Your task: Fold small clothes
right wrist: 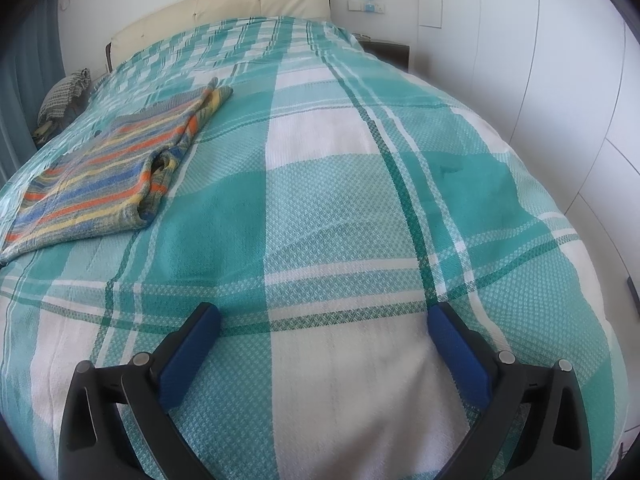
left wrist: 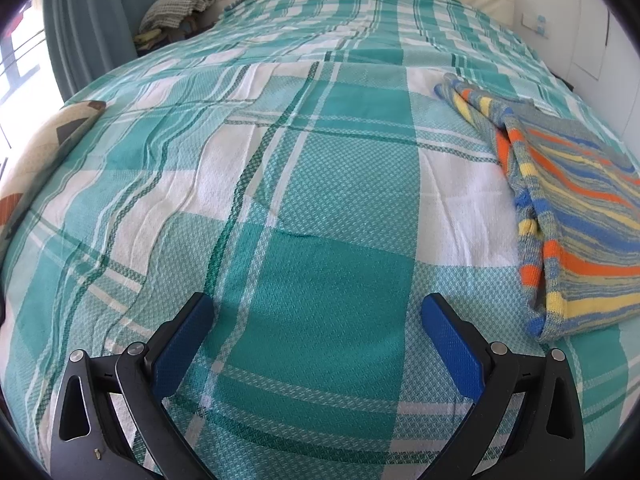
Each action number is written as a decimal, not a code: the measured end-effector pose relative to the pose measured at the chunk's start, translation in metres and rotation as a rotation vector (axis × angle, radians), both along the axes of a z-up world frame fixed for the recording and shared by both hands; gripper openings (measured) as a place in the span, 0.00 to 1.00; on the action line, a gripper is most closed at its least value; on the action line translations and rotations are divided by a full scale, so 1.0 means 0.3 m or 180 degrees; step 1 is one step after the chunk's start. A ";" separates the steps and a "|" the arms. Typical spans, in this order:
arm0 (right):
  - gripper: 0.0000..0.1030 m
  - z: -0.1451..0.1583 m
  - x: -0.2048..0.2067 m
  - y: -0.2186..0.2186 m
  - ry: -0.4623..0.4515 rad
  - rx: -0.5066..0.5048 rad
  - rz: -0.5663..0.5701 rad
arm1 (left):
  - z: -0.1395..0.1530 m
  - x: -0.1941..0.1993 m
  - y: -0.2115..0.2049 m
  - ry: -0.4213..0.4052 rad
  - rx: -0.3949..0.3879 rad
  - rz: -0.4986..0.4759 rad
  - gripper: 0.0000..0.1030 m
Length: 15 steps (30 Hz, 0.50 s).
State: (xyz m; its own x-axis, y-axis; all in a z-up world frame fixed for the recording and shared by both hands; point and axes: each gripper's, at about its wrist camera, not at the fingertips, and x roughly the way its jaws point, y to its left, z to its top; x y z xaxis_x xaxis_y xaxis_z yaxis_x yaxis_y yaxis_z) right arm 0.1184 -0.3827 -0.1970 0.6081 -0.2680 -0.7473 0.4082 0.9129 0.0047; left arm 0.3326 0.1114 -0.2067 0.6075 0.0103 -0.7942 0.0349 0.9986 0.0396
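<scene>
So, left gripper: black arms with blue pads, spread wide apart, holding nothing. It hangs over the bed with only the cover between its fingers.
Left fingers: both blue pads show, one on each side, pointing up the bed.
Right gripper: the same black and blue tool, also spread wide and holding nothing. It hangs over a white square of the cover.
Right fingers: clear of the cloth, nothing between them.
Striped knitted top: orange, blue, yellow and grey stripes. It lies folded flat on the bed. In the left view it is to the right of the left gripper, near its right finger but not touching. In the right view it lies up and to the left, well apart from the right gripper. One narrow part sticks out toward the head of the bed.
Green and white checked bed cover: spread over the whole bed, with a few soft wrinkles.
Cream padded headboard: at the far end of the bed, against the white wall.
Checked folded cloth pile: beside the bed near the blue-grey curtain.
</scene>
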 end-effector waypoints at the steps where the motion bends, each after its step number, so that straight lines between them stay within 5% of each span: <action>1: 0.99 0.000 0.001 0.001 0.0003 -0.0003 -0.0002 | 0.000 0.000 0.001 0.0000 -0.0001 0.0000 1.00; 15: 0.99 -0.003 0.006 0.001 0.0032 -0.0031 -0.0006 | 0.000 0.001 0.001 0.0000 -0.0003 0.0001 1.00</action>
